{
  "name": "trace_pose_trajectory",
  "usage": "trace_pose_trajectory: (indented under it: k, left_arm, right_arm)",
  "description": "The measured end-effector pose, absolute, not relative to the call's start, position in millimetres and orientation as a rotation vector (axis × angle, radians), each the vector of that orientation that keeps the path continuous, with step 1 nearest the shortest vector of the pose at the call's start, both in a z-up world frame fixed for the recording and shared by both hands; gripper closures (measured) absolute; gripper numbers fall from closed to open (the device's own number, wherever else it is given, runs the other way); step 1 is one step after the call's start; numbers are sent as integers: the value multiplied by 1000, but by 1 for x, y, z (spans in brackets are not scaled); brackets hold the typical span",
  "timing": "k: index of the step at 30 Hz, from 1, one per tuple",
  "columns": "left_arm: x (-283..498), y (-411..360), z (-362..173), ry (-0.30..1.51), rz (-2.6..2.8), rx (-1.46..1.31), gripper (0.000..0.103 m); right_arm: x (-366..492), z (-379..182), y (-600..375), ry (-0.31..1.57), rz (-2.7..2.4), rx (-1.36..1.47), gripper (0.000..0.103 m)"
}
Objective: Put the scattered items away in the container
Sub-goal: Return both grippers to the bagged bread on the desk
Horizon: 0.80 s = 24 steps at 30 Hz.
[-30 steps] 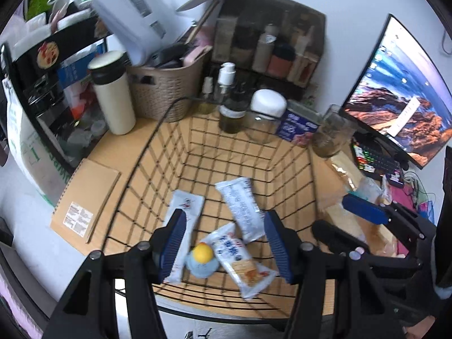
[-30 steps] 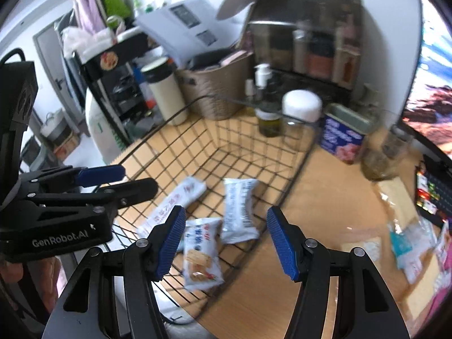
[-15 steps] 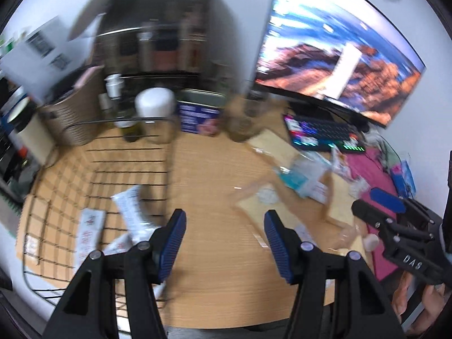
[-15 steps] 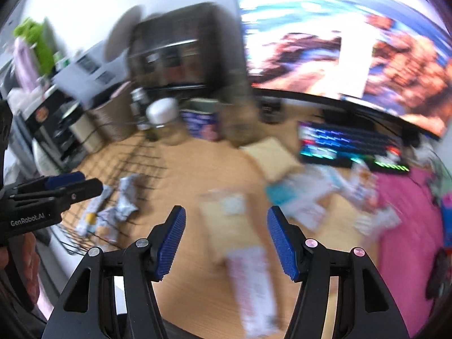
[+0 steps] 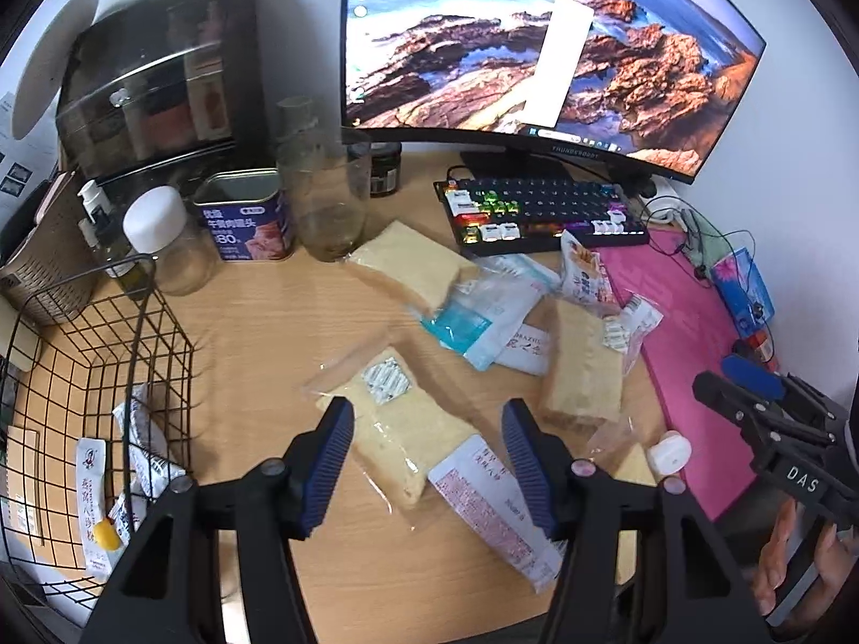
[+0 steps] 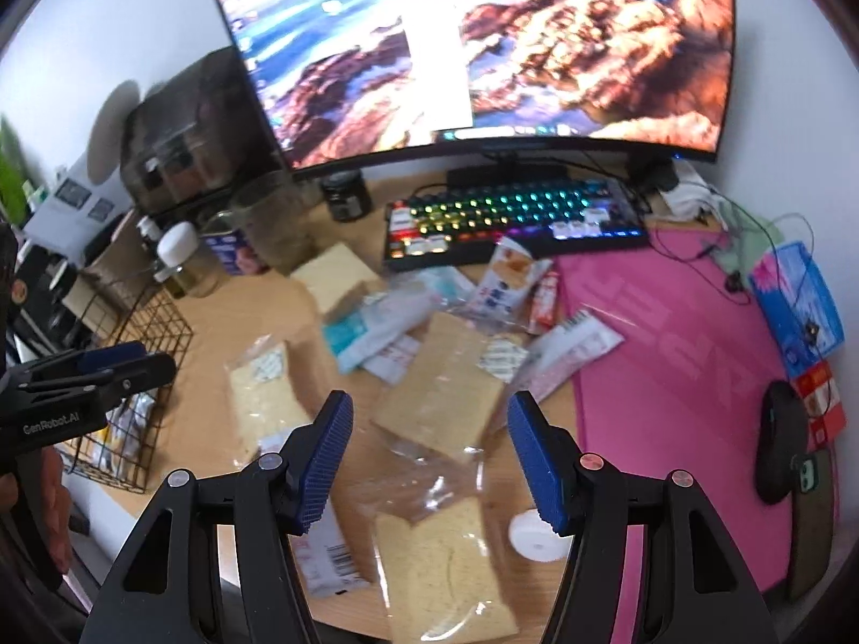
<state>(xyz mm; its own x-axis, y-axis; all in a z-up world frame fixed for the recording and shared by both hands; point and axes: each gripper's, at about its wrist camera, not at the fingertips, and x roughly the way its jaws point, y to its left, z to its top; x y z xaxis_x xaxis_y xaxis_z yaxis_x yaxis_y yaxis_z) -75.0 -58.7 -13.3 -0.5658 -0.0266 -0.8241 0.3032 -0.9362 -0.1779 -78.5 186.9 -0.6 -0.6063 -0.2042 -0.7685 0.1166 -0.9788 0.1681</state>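
Seen from the left wrist, the left tongs (image 5: 427, 461) are held apart above the wooden desk (image 5: 257, 333), with nothing clamped between the blue pads (image 5: 333, 461). Beneath the gap lie a clear-bagged yellowish sponge (image 5: 397, 429) and a white packet with red print (image 5: 494, 510). The black wire basket (image 5: 107, 354) stands at the left edge of the desk, with several white snack packets (image 5: 137, 424) lying inside it. More bagged sponges, a blue-and-white pouch (image 5: 472, 322) and small sachets are scattered between the basket and the pink mat (image 5: 692, 333). A blue tin (image 5: 247, 220), a white-capped jar (image 5: 161, 236) and a keyboard (image 5: 542, 209) are seen further back, below a monitor (image 5: 537, 53). The right tongs (image 5: 746, 386) are visible at the right edge, held by a hand (image 5: 800, 563).

Seen from the right wrist, slightly blurred, the right tongs (image 6: 429, 456) are likewise apart and empty, poised over a bagged sponge (image 6: 445, 397) and crumpled clear wrapping. Another sponge (image 6: 445, 563) and a small white disc (image 6: 534, 534) lie nearer the camera. The wire basket (image 6: 139, 354) is seen at the left, partly behind the left tongs (image 6: 107, 370).
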Motion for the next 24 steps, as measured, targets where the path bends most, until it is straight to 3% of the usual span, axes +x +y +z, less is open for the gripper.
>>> trace_pose_trajectory:
  k: [17, 24]
  left_arm:
    - [-158, -68, -69, 470, -2527, 1535, 39]
    - [-141, -76, -107, 540, -2356, 1653, 39]
  right_arm:
    - [-115, -44, 207, -230, -2623, 1413, 42]
    - [-126, -52, 211, -233, -2606, 1423, 42]
